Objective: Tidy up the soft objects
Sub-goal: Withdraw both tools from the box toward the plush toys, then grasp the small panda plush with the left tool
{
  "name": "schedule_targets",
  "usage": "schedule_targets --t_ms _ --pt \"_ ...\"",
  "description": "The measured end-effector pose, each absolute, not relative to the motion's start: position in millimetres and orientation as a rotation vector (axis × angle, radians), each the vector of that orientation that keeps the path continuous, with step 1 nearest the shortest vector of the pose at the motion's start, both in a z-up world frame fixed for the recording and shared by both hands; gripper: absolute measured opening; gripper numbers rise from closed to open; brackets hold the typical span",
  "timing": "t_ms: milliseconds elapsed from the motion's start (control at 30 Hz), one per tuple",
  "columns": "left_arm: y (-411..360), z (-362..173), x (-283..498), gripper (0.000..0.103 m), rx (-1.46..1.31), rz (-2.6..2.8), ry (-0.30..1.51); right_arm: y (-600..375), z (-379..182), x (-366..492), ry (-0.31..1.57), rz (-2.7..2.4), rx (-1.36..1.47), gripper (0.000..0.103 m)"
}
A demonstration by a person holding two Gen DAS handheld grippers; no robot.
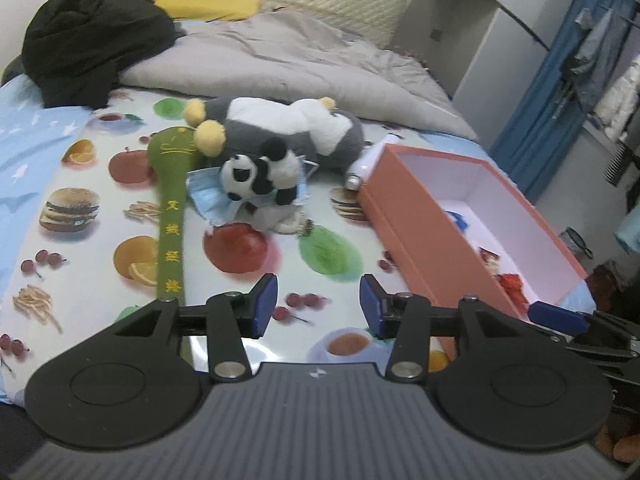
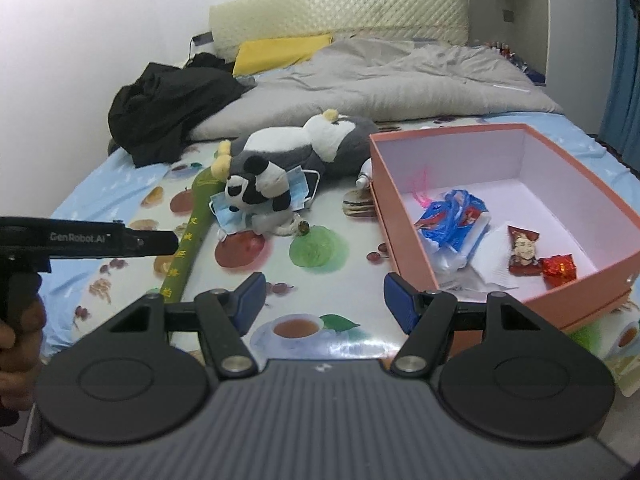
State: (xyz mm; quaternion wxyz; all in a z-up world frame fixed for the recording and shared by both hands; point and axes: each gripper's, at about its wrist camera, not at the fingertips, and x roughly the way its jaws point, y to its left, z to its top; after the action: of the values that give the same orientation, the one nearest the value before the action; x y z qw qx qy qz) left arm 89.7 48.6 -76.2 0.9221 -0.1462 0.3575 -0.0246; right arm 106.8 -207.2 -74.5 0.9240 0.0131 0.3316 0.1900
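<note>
Toys lie on the bed ahead of both tools. The left tool point(image 1: 318, 304) has its two blue pads wide apart and holds nothing. The right tool point(image 2: 322, 302) is wide open too, and it also holds nothing.

Straight ahead of the left tool, a little way off, sits a small panda toy point(image 1: 258, 178). It rests on a crumpled blue face mask point(image 1: 208, 198). Just behind the panda lies a big grey and white plush point(image 1: 288, 128) with yellow feet (it is on its back). A long green plush stick point(image 1: 170, 216) with yellow writing lies left of the panda and reaches back toward the left tool.

To the right of both tools is an open pink box point(image 2: 404, 216). Inside it are a blue and red snack bag point(image 2: 456, 218), a white tissue, and two red candies point(image 2: 558, 268). A small white bottle point(image 2: 365, 174) lies between the big plush and the box.

All of it sits on a shiny cloth with fruit pictures point(image 2: 316, 248). Far behind are a grey blanket point(image 2: 400, 80) and a black jacket point(image 2: 168, 104).
</note>
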Motion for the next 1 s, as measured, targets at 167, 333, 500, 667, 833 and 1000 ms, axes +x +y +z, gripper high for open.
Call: schedule_targets --t_ms 167,333,500,667,833,1000 --pt "69.5 -93.9 123.7 0.053 -0.312 -0.004 0.736 -188.2 -91.9 138.6 0.704 0.437 0.025 0.068" --pt "94.3 -115.1 163.7 0.054 -0.333 0.034 0.742 -160.1 -116.1 178.9 0.728 0.467 -0.007 0.068" --pt "118.5 -138.5 206.3 0.057 -0.348 0.066 0.754 -136.7 -139.0 218.3 0.759 0.495 -0.011 0.067" --pt "135.4 -156.6 241.0 0.061 -0.368 0.059 0.749 -115.0 -161.7 255.2 0.783 0.503 -0.036 0.062" --pt "138.5 -167.5 271.7 0.062 -0.340 0.007 0.710 -100.1 -184.0 290.9 0.821 0.509 -0.048 0.058" --pt "139.7 -182.1 301.6 0.062 -0.331 -0.024 0.735 -90.2 -203.0 321.0 0.847 0.514 -0.060 0.053"
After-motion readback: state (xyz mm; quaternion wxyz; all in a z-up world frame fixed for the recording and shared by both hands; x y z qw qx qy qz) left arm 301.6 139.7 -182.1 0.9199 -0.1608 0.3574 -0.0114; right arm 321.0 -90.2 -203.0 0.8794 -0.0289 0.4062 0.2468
